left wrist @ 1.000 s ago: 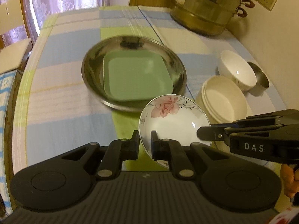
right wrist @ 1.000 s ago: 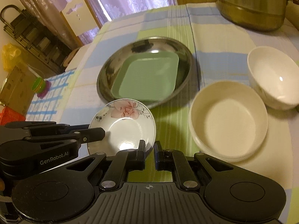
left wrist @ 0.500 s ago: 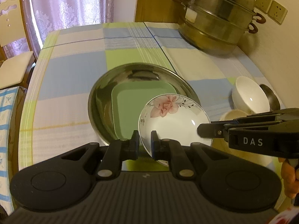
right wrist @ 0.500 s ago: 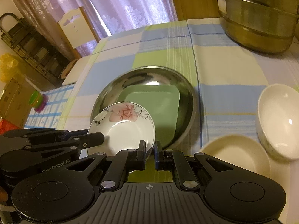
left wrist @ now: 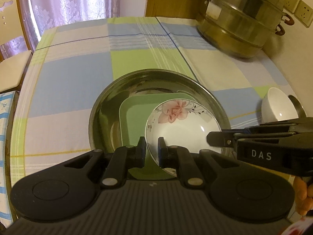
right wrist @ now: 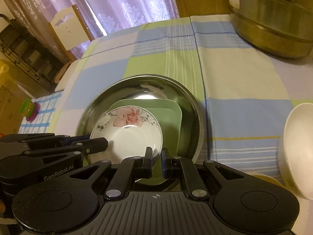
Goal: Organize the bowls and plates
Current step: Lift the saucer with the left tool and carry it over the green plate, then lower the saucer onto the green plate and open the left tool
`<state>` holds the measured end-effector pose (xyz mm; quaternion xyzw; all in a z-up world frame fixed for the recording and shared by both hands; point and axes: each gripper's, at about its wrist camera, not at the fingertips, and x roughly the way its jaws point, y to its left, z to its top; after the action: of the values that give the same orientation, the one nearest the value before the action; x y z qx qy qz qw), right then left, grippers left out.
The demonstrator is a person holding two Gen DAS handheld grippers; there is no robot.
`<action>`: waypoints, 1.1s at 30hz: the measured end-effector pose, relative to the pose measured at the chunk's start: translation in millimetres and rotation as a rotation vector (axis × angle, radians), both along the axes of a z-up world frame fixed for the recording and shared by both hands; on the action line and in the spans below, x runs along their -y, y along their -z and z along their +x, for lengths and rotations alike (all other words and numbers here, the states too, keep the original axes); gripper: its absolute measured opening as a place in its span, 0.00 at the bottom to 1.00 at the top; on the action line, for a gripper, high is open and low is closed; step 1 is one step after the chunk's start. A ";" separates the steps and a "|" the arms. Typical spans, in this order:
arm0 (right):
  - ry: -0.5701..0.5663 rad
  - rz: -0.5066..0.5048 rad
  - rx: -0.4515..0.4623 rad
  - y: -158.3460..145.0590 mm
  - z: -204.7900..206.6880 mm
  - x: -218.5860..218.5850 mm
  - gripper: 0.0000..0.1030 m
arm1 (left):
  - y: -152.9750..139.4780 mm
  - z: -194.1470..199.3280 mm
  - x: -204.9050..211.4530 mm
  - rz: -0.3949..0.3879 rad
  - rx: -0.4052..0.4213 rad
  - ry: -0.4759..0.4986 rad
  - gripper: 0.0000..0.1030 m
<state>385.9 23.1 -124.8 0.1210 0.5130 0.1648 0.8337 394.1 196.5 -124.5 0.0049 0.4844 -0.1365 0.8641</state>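
Both claws clamp the floral plate's rim: left claw (left wrist: 151, 150) on its near-left edge, right claw (right wrist: 156, 161) on its near-right edge. Floral plate (left wrist: 182, 125) held tilted above green square plate (left wrist: 137, 115), which lies inside steel basin (left wrist: 109, 105) on worktop (left wrist: 78, 68). White bowl (left wrist: 277, 107) right; steamer pot (left wrist: 238, 23) far right.

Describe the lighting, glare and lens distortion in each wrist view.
Left wrist view: warm, dim light; a small glare spot on the flowered plate; the tablecloth edges bow from the fisheye. Right wrist view: a brighter highlight at the plate's centre, reflections in the steel basin, and the curtain glows purple.
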 end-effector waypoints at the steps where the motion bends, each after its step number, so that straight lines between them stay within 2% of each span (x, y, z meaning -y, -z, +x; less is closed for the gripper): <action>1: 0.000 -0.001 -0.003 1.6 1.6 0.0 0.09 | 2.0 1.7 0.1 0.001 -0.004 0.001 0.10; 21: -0.004 -0.021 -0.027 16.0 15.0 -5.5 0.09 | 20.8 22.8 -0.4 0.009 -0.042 -0.010 0.10; 33: 0.032 0.016 -0.022 24.1 15.0 -3.2 0.09 | 27.0 25.0 2.2 0.026 -0.035 -0.024 0.10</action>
<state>400.9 26.2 -148.8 0.1377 0.5189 0.1544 0.8294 419.1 194.3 -151.5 0.0082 0.5011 -0.1199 0.8570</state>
